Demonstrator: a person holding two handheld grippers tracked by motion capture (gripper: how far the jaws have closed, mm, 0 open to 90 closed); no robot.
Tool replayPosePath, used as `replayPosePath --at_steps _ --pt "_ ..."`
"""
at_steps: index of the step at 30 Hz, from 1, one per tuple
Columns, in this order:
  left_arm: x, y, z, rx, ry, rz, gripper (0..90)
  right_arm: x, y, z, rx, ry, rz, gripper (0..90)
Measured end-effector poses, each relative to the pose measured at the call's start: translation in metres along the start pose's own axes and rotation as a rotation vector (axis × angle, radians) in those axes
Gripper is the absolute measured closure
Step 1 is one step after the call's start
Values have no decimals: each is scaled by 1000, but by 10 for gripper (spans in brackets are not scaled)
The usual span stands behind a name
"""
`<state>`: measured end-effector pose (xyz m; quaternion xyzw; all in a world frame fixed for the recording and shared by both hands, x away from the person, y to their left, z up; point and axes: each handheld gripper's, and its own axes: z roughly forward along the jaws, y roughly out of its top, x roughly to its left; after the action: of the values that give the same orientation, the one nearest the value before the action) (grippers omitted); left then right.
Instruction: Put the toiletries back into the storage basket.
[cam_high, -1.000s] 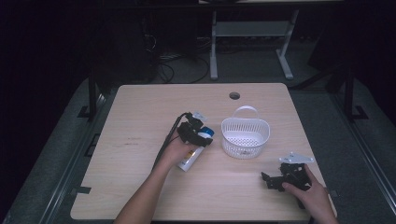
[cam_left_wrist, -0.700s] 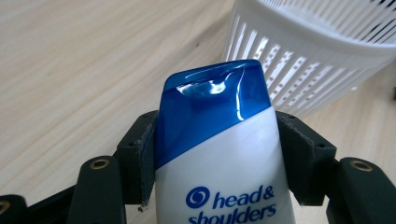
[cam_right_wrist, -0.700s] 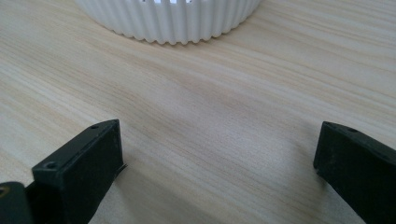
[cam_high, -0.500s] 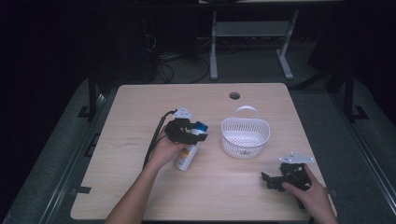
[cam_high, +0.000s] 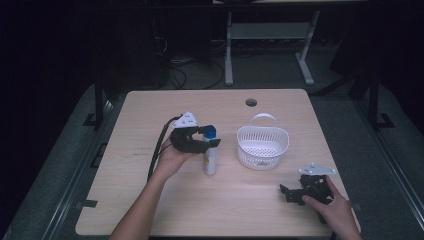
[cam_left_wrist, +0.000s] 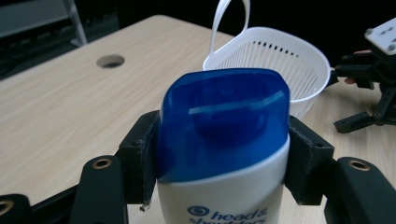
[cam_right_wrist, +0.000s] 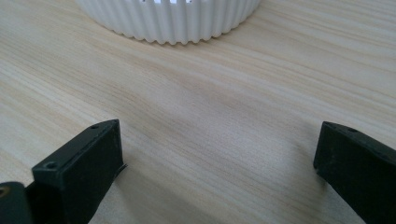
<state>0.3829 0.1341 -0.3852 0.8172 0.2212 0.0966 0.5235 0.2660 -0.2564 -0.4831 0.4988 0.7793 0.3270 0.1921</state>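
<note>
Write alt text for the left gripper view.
A white shampoo bottle with a blue cap is clamped between the left gripper's black jaws. Behind it on the light wooden table stands a white slotted plastic basket.

Dim room: a light wooden table (cam_high: 150, 110) on grey carpet (cam_high: 350, 120), a white-framed stand (cam_high: 270, 30) behind, cables (cam_high: 190, 65) trailing.
</note>
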Motion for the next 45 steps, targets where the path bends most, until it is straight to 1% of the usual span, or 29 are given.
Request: replayPosePath --at_steps 3,7,10,13,17,20,24,31,37,45 --pt "-1 1 -1 -20 -7 6 380 0 0 0 1 0 0 9" --pt "-3 3 -1 -41 -2 24 380 0 0 0 0 0 0 9" --pt "-4 5 -2 -56 -7 27 380 0 0 0 0 0 0 9" --pt "-4 8 -4 -70 -12 27 380 0 0 0 0 0 0 9" --pt "-5 15 -5 -79 -15 40 380 0 0 0 0 0 0 8" --pt "-6 21 -6 -86 -19 54 380 0 0 0 1 0 0 9" --pt "-7 30 -7 -106 -28 62 380 0 0 0 1 0 0 9" --pt "-10 48 -8 -124 -41 92 380 0 0 0 0 0 0 9" --pt "-12 62 -10 -148 -42 103 380 0 0 0 0 -1 0 9" --pt "-14 80 -10 -168 -66 119 380 0 0 0 0 0 0 9"
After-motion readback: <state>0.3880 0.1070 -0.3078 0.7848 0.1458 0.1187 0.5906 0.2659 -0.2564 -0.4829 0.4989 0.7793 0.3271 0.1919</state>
